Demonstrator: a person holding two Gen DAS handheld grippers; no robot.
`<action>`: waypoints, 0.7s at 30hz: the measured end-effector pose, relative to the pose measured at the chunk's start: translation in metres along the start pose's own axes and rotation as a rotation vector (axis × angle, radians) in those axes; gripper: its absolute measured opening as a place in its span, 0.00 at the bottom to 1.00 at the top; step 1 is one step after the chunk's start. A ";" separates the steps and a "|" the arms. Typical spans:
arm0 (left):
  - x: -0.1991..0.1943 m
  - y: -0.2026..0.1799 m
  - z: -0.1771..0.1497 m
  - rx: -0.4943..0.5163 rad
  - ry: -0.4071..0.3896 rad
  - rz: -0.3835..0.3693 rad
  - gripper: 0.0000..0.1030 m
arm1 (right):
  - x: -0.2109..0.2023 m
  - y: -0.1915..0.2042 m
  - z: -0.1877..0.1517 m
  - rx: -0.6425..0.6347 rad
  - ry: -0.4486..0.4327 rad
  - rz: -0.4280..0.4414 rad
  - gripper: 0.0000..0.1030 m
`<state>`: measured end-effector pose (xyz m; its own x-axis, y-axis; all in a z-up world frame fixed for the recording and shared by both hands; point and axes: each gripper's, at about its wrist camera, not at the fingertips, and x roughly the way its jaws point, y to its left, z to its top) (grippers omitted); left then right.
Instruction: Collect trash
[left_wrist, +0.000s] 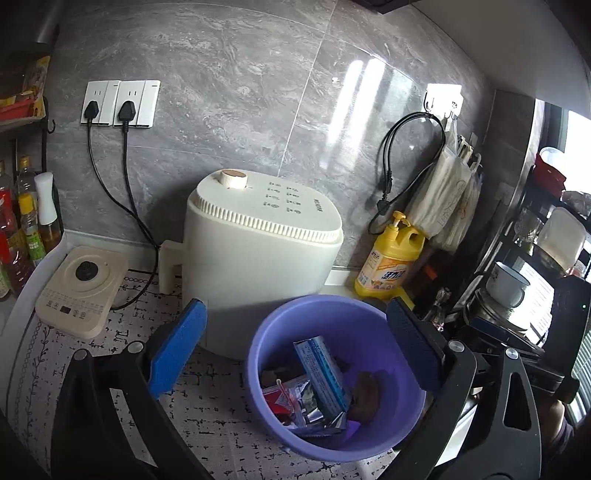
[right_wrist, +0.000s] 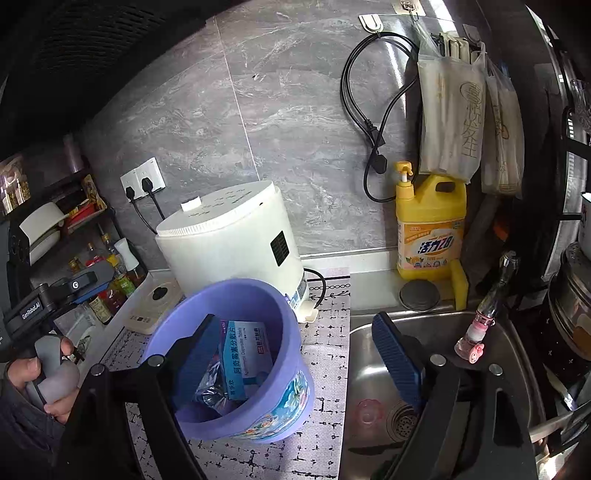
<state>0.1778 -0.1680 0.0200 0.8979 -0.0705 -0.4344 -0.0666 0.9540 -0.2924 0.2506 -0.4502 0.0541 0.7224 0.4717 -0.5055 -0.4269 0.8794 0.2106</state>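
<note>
A purple plastic bucket (left_wrist: 369, 325) stands on the patterned counter mat. It holds trash: a blue-and-white medicine box (left_wrist: 325, 373), a red-and-silver foil wrapper (left_wrist: 291, 402) and a brown lump (left_wrist: 367, 395). My left gripper (left_wrist: 295, 350) is open and empty above the bucket, one blue pad on each side of it. In the right wrist view the bucket (right_wrist: 280, 402) sits at lower centre with the box (right_wrist: 243, 350) inside. My right gripper (right_wrist: 299, 362) is open and empty, its left finger over the bucket's mouth, its right finger over the sink.
A white round appliance (left_wrist: 258, 251) stands just behind the bucket. A beige kettle base (left_wrist: 81, 291) lies to the left and a yellow detergent bottle (left_wrist: 391, 262) to the right. A steel sink (right_wrist: 436, 332) with a tap (right_wrist: 491, 302) lies right of the mat. Bottles stand at far left.
</note>
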 end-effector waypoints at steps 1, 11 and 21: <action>-0.004 0.006 0.001 -0.004 0.000 0.013 0.94 | 0.003 0.003 0.001 0.002 0.000 0.007 0.82; -0.043 0.060 0.013 -0.001 -0.012 0.074 0.94 | 0.020 0.042 0.010 0.025 0.008 0.006 0.91; -0.066 0.097 0.029 0.032 0.001 0.047 0.94 | 0.021 0.085 0.007 0.076 0.035 -0.033 0.92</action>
<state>0.1247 -0.0626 0.0453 0.8937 -0.0253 -0.4479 -0.0949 0.9652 -0.2439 0.2334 -0.3648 0.0669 0.7153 0.4409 -0.5423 -0.3596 0.8975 0.2553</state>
